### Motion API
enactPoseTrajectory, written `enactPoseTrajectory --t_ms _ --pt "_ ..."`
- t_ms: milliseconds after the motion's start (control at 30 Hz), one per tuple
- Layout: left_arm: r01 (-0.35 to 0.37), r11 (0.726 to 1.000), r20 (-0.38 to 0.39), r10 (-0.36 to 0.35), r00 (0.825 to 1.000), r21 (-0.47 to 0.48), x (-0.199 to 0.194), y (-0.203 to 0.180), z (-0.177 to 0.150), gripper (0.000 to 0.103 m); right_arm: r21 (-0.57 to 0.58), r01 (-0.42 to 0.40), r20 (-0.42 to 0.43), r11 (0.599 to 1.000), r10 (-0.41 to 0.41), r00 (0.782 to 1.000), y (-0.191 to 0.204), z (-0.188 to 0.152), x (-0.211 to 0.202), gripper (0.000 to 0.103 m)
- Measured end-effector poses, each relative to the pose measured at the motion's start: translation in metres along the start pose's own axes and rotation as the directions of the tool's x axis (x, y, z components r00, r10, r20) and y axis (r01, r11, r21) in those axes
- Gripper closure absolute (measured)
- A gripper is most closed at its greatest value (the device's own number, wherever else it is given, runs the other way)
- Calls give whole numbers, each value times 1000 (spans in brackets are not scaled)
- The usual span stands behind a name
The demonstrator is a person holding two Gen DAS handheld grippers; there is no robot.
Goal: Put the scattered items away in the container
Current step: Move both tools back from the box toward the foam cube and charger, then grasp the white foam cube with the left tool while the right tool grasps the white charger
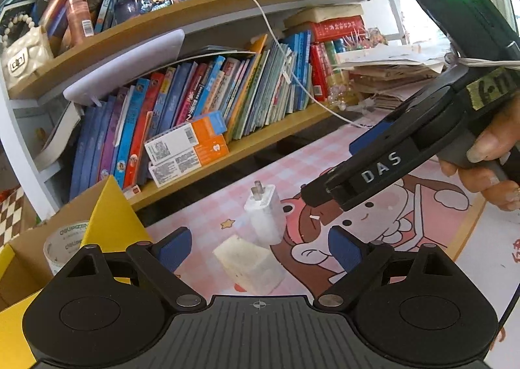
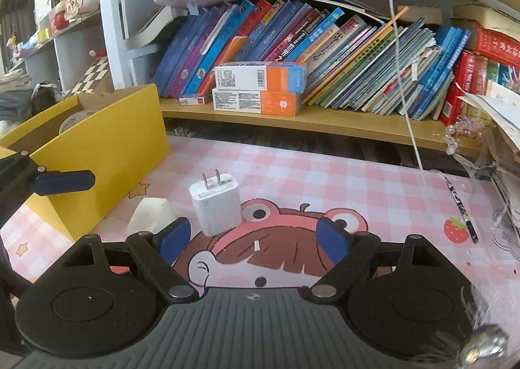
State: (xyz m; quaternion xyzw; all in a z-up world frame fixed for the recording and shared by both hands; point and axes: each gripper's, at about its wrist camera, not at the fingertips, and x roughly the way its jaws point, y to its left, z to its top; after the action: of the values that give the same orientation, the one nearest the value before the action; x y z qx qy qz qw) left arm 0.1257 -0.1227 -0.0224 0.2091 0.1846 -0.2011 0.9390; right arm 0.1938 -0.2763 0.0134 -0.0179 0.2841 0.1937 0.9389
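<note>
your yellow box (image 2: 107, 154) sits at the left edge of the pink mat (image 2: 325, 180), open on top, brown cardboard inside. only thing showing in it is a tape roll (image 1: 66, 247) against the near wall; rest of the inside is hidden by the wall. 2 items lie loose on the mat: white charger (image 2: 217, 205) standing upright w/ prongs up, and a pale block (image 1: 252, 266) just beside it, box side. a pencil (image 2: 461, 209) lies well apart on the right by the strawberry print. your left gripper (image 1: 260, 253) has jaws wide apart, nothing in them, block and charger right ahead between the pads. your right gripper (image 2: 252, 240) is also spread wide and empty, charger just ahead near its left pad. shelf (image 2: 308, 119) behind holds 2 stacked orange cartons (image 2: 260, 89) in front of books.
</note>
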Motion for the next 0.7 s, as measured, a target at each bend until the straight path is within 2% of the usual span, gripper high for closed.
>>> enactPoseTrajectory --t_ms 200,500,700 --pt "18 998 -14 -19 1000 -56 10 7 3 10 -15 4 0 1000 -4 1000 2 8 16 19" --pt "42 997 -48 -45 998 -68 23 13 0 10 -104 48 -14 993 -50 999 11 11 42 19" --pt "53 997 -65 -57 996 -60 29 12 -5 11 -105 14 -40 994 -18 999 18 10 59 20"
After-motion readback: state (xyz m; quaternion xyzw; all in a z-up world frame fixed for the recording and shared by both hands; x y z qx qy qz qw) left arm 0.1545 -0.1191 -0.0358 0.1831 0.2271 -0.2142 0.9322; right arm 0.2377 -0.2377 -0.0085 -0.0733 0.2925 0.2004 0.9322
